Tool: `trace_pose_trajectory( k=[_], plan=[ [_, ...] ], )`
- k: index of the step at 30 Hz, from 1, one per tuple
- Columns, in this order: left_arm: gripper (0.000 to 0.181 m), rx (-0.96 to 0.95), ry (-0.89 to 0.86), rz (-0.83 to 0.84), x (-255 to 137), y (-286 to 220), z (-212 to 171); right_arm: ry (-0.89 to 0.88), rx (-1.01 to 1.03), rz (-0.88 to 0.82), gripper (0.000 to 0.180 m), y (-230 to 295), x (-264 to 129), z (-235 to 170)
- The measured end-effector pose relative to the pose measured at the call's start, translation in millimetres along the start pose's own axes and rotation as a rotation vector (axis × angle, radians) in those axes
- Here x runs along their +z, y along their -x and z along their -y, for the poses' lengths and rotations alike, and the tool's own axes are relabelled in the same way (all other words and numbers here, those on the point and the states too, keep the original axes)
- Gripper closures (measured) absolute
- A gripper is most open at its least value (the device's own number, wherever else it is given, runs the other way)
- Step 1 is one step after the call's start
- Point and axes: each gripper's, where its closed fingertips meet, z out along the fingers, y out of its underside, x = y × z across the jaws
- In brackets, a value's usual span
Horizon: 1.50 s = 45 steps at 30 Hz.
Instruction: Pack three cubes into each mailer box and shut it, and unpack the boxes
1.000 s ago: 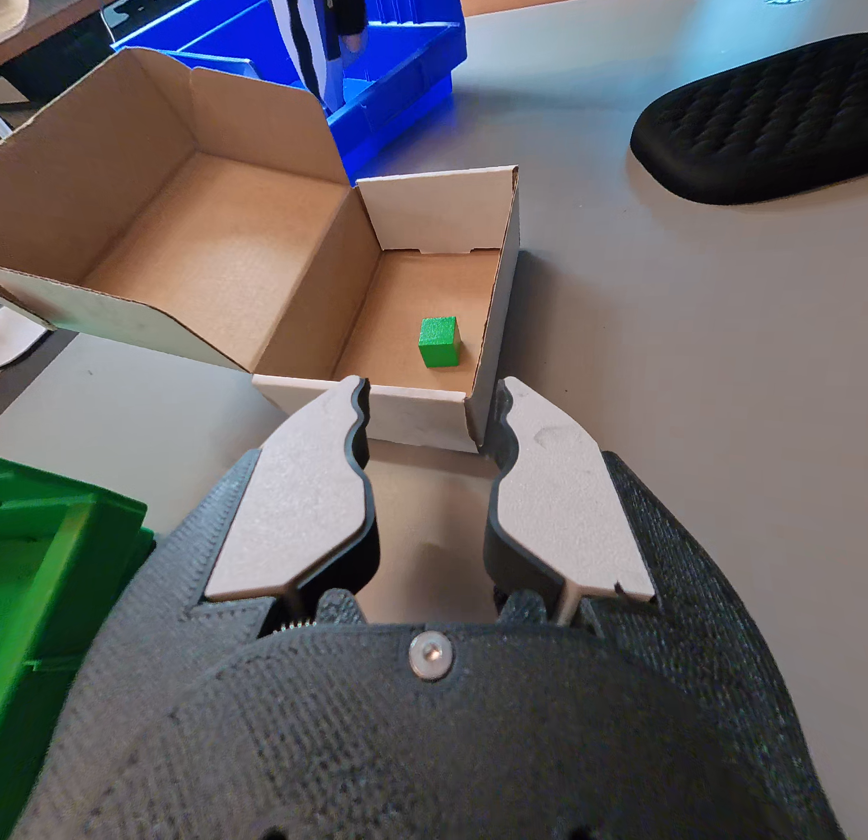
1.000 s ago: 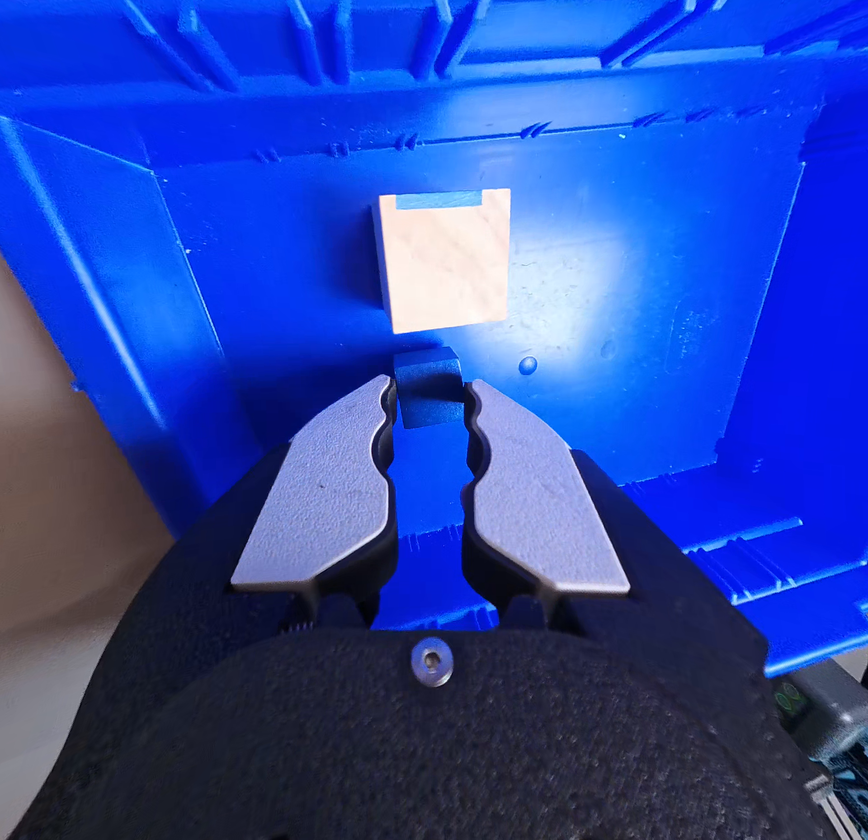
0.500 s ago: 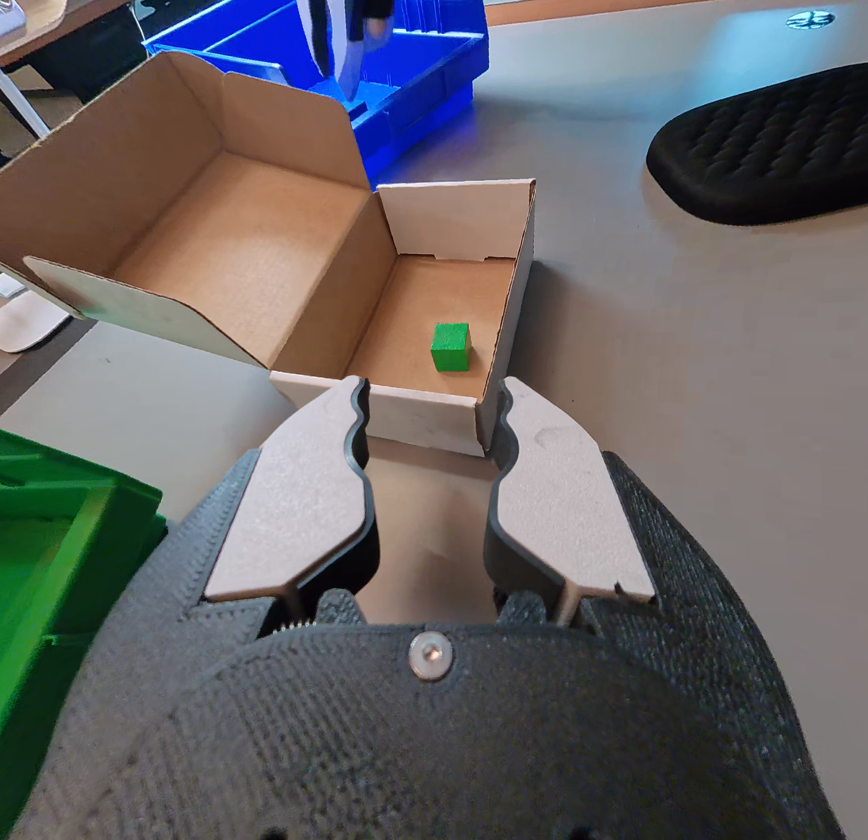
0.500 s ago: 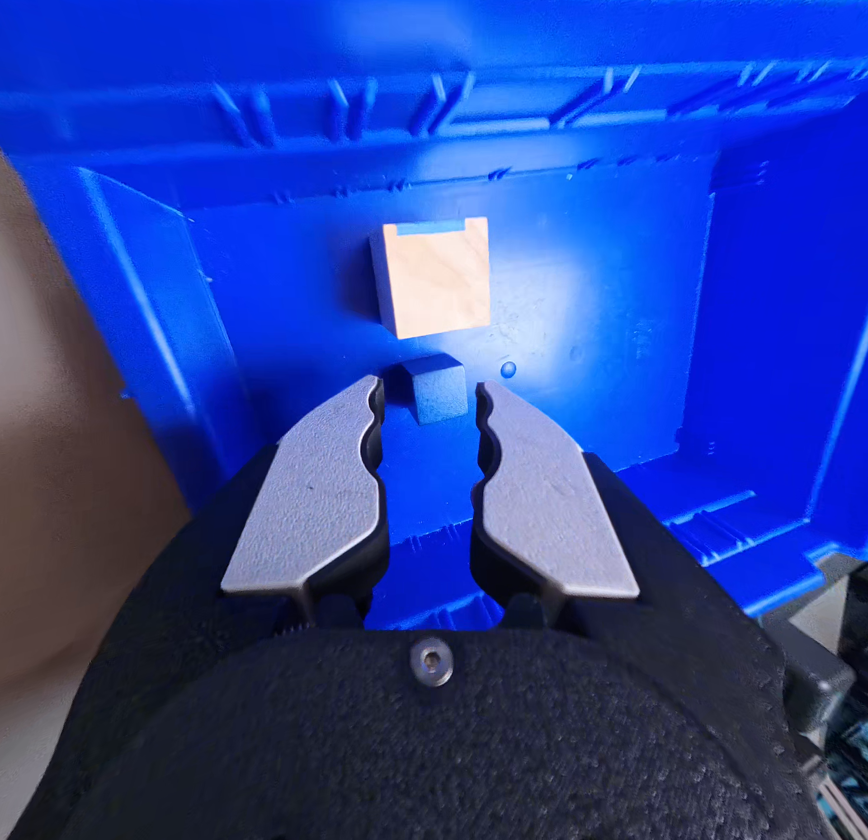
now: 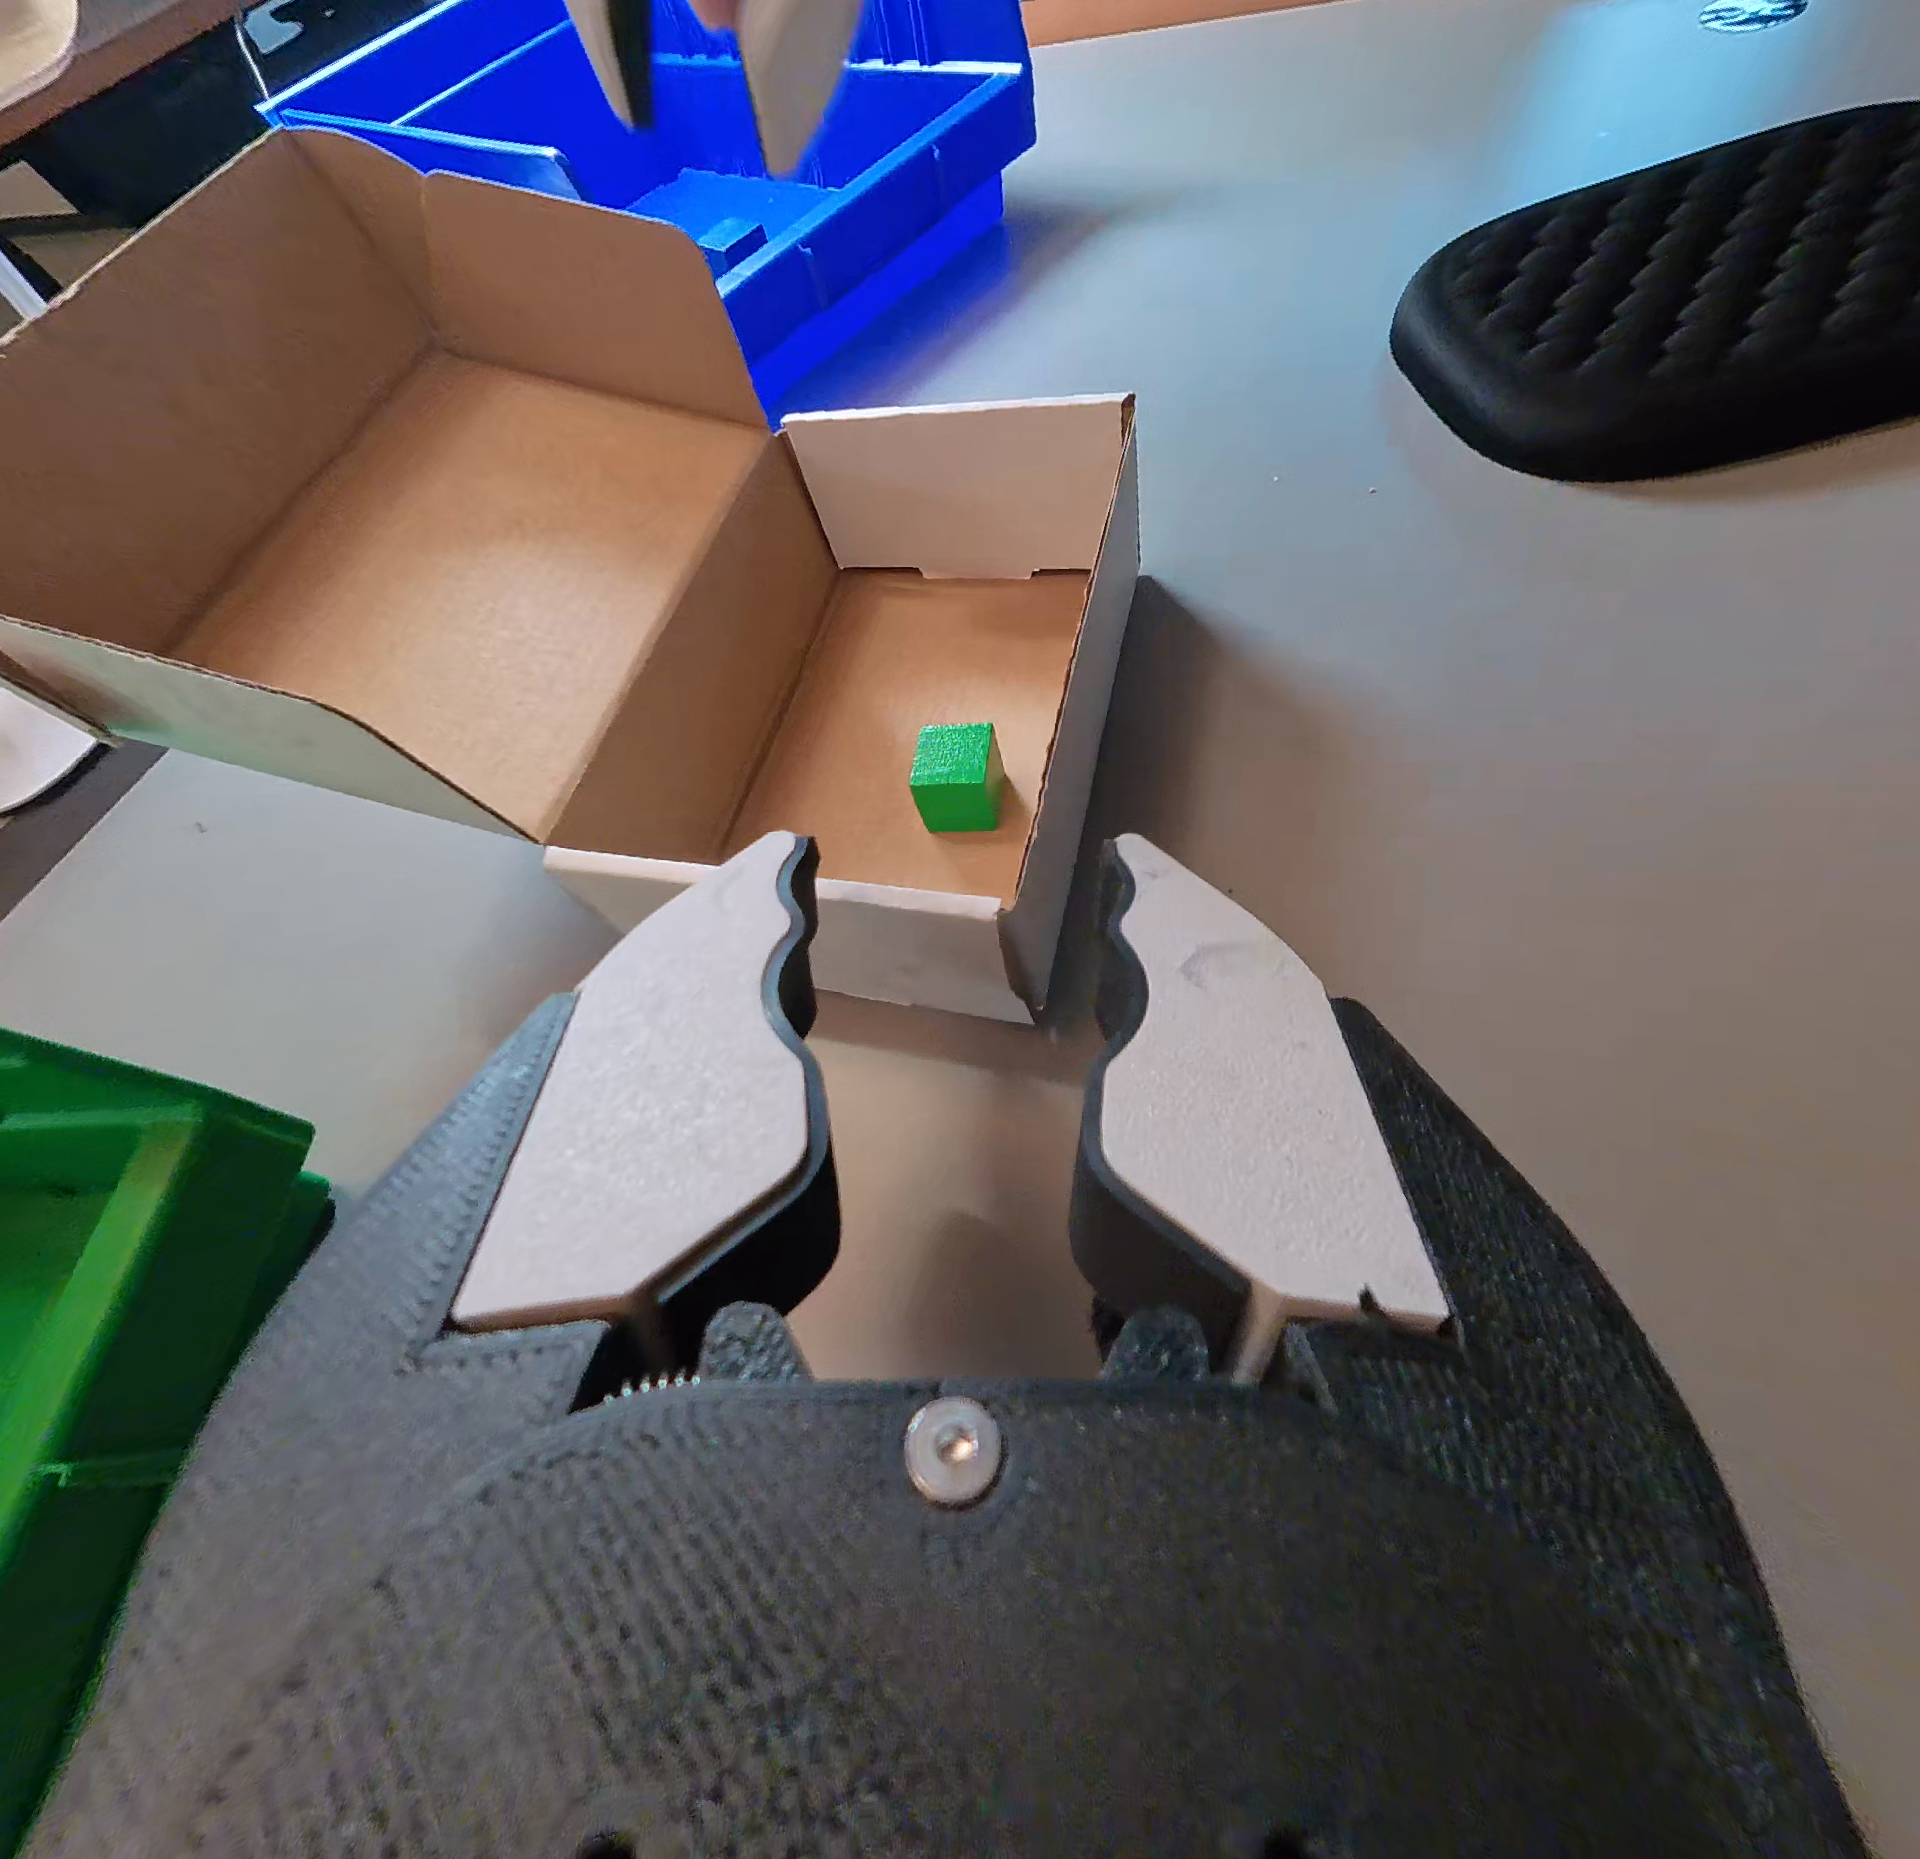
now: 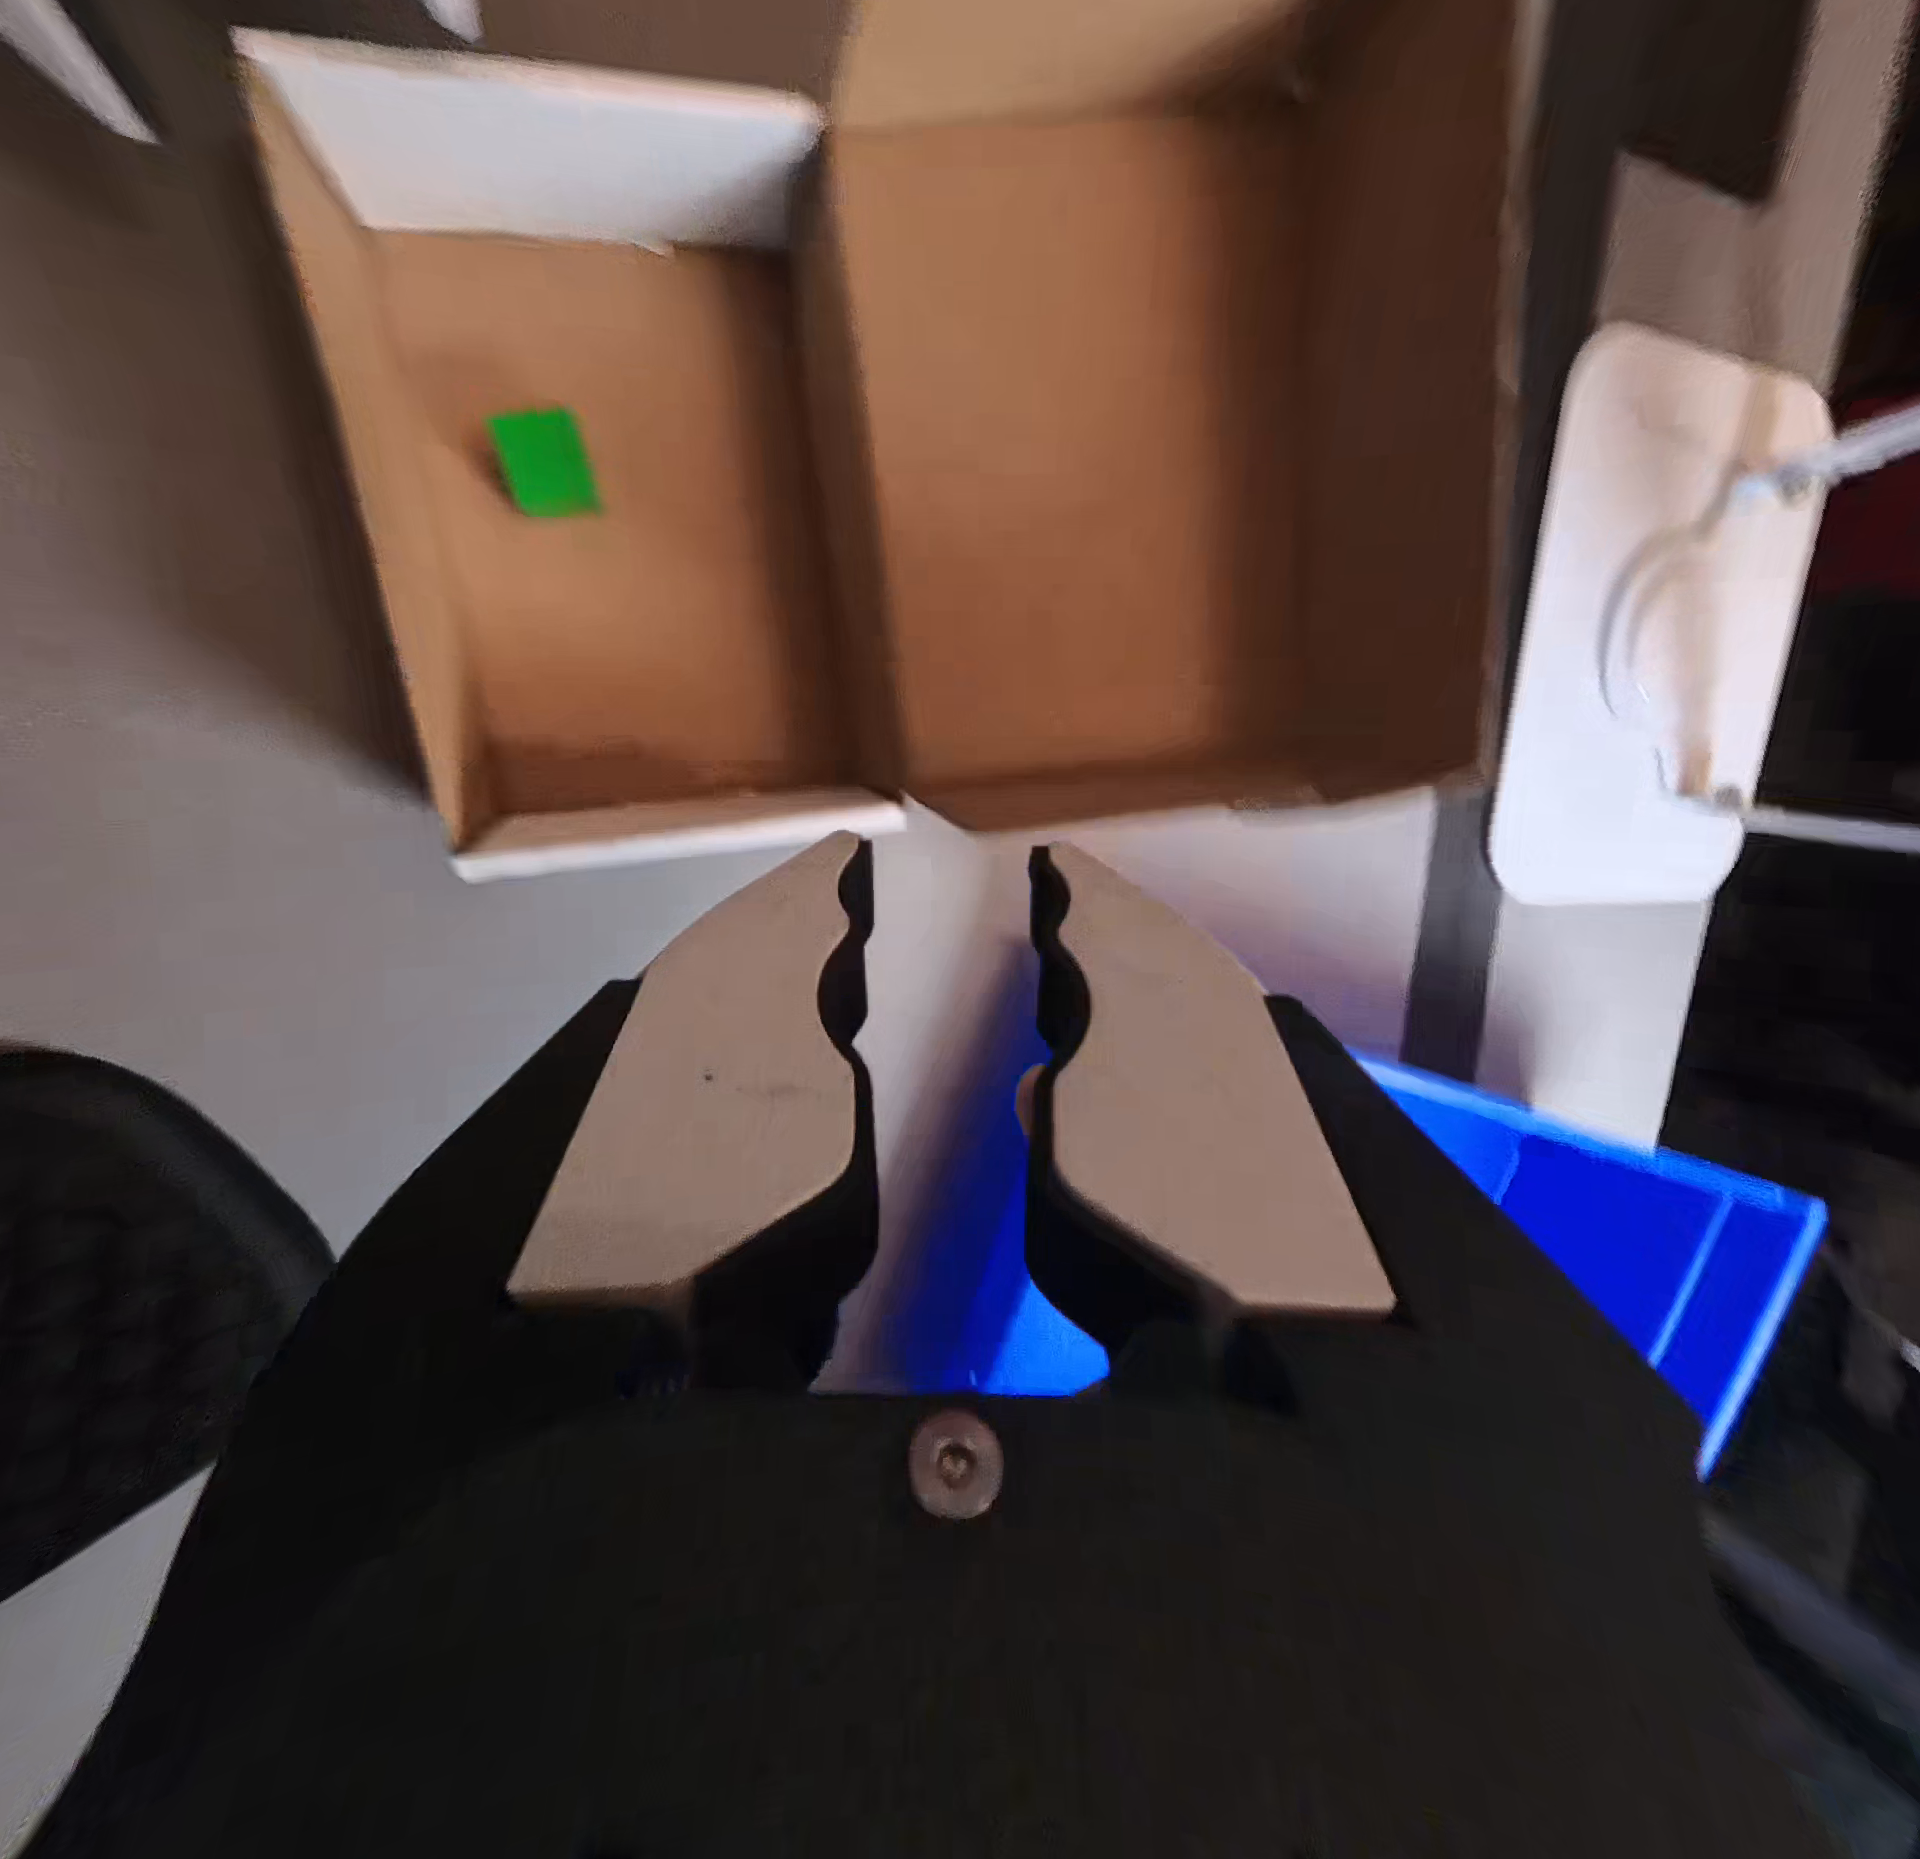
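An open cardboard mailer box (image 5: 914,947) stands on the grey table, its lid (image 5: 416,562) folded out to the left. One green cube (image 5: 956,775) lies on the box floor near the right wall. My left gripper (image 5: 956,864) is open and empty, just in front of the box's near wall. My right gripper (image 6: 951,859) is open a little and empty, above the table at the box's edge (image 6: 675,843); the view is blurred. The green cube (image 6: 545,459) shows there too. The right gripper's fingers (image 5: 800,64) hang over the blue bin (image 5: 914,147), where a blue cube (image 5: 732,235) lies.
A green bin (image 5: 104,1238) is at the lower left beside my left gripper. A black textured pad (image 5: 1662,292) lies on the table to the right. A white flat object (image 6: 1642,614) sits beyond the lid. The blue bin (image 6: 1558,1238) is under my right gripper. My hands' fingertips stand some 20 centimeters from each other. It is some 6 centimeters from my left tips to the green cube (image 5: 956,775). The right camera catches it too, in the right wrist view (image 6: 523,430).
My right gripper let go of the blue cube in the blue bin, rose out of it and swung towards the mailer box. My left gripper stayed open near the box front.
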Motion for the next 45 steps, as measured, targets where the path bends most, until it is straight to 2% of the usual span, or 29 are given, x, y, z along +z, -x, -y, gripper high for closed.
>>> trace_pose_trajectory(
  k=[5, 9, 14, 25, 28, 32, 37, 40, 45],
  plan=[
    [0.13, -0.006, -0.002, 0.008, -1.7, 3.3, -0.8, 0.009, -0.175, 0.135, 0.151, 58.5, 46.6, 43.6],
    [0.13, -0.003, -0.007, 0.011, -3.5, 4.8, -0.2, 0.031, -0.227, 0.217, 0.152, 85.4, 77.0, 53.9],
    [0.13, 0.003, -0.011, 0.013, -5.6, 5.5, 1.4, 0.035, -0.233, 0.256, 0.153, 96.3, 92.7, 57.8],
    [0.129, 0.017, -0.018, 0.021, -8.5, 6.3, 3.7, 0.048, -0.218, 0.267, 0.16, 97.6, 99.8, 56.0],
    [0.13, 0.017, -0.021, 0.02, -8.7, 6.1, 4.2, 0.035, -0.19, 0.243, 0.16, 85.6, 84.7, 55.8],
    [0.13, 0.022, -0.015, 0.012, -7.5, 4.0, 3.3, -0.019, -0.122, 0.14, 0.16, 45.7, 43.3, 53.7],
    [0.131, 0.028, -0.018, 0.005, -6.3, 1.4, 3.6, 0.01, -0.015, -0.046, 0.16, -26.4, -7.0, 14.4],
    [0.131, 0.026, -0.014, 0.008, -5.9, 1.6, 2.9, 0.115, 0.084, -0.102, 0.16, -60.9, -17.0, -36.8],
    [0.131, -0.005, -0.025, 0.006, -6.4, 3.5, 3.9, 0.322, 0.224, -0.133, 0.159, -89.1, -6.9, -136.1]
  ],
)
